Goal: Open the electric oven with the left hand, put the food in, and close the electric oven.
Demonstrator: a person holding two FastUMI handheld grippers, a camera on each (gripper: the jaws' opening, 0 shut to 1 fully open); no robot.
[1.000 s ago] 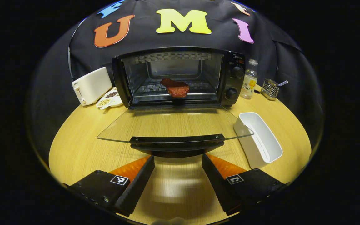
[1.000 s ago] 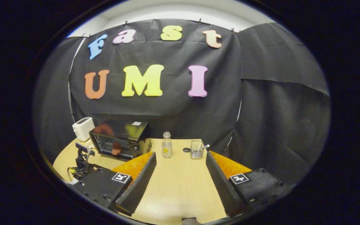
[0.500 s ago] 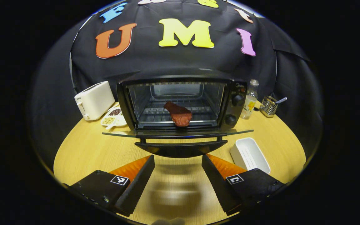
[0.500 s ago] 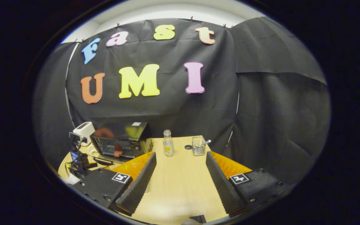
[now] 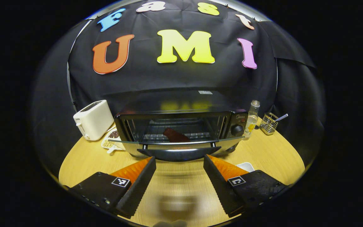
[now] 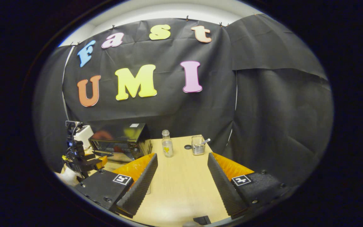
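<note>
1. The left claw is spread wide and grasps nothing; its fingers sit just under the oven door handle, whether touching it I cannot tell.
2. The right claw is likewise released and empty, held over the surface well apart from the oven.
3. The oven stands at the surface's back edge, its glass door partly raised, not yet shut.
4. The food, a reddish piece, lies on the rack inside.
5. Risk: with no grip on the handle, the door may slip off the fingers and drop open, or a hard push may shove the oven backward.
6. Near the right back edge, a wire holder holds a utensil and a bottle some liquid; a white tray looks empty.
</note>
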